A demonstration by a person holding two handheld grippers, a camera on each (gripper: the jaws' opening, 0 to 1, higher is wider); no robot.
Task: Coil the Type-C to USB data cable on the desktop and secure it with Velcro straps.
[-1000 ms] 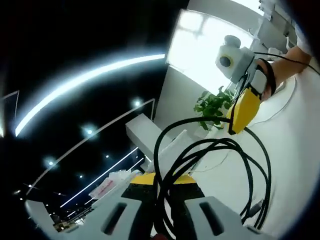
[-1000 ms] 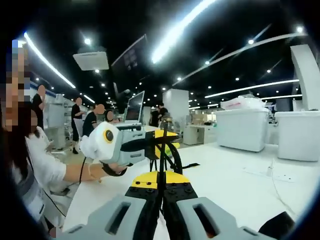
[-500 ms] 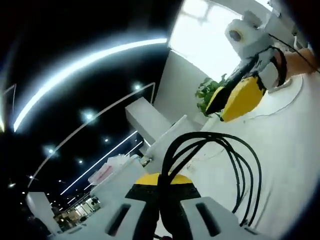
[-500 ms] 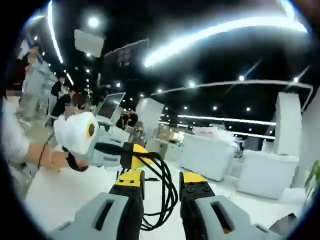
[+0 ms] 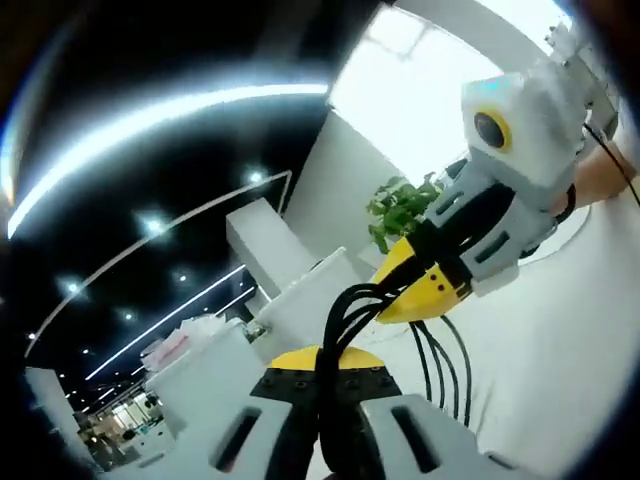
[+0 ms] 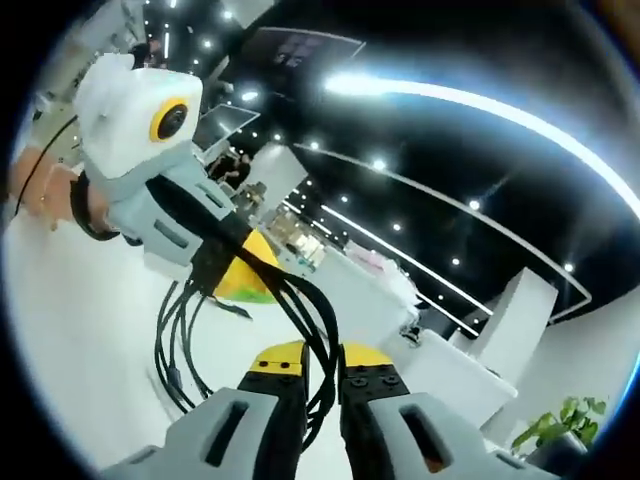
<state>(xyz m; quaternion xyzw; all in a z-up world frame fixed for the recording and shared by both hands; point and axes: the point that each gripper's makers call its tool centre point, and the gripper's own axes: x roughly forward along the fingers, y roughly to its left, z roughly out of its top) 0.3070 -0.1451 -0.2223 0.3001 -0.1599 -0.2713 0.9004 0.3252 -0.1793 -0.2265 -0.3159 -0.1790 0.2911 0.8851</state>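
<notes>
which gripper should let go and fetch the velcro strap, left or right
Probably the right. The left gripper is shut on the gathered strands of the cable near its jaws, so it can hold the coil. The right gripper also pinches the strands. No strap is in sight.

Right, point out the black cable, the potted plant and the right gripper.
black cable (image 5: 345, 305), left gripper view, bundled strands above the jaws
potted plant (image 5: 398, 210), left gripper view, its leaves
right gripper (image 5: 395, 295), left gripper view, yellow jaw tips

A green potted plant (image 5: 400, 212) stands ahead of the left gripper's jaws, beside a white pillar (image 5: 345, 190). White bins (image 6: 375, 290) sit beyond the right gripper's jaws, under ceiling light strips (image 6: 480, 100).
</notes>
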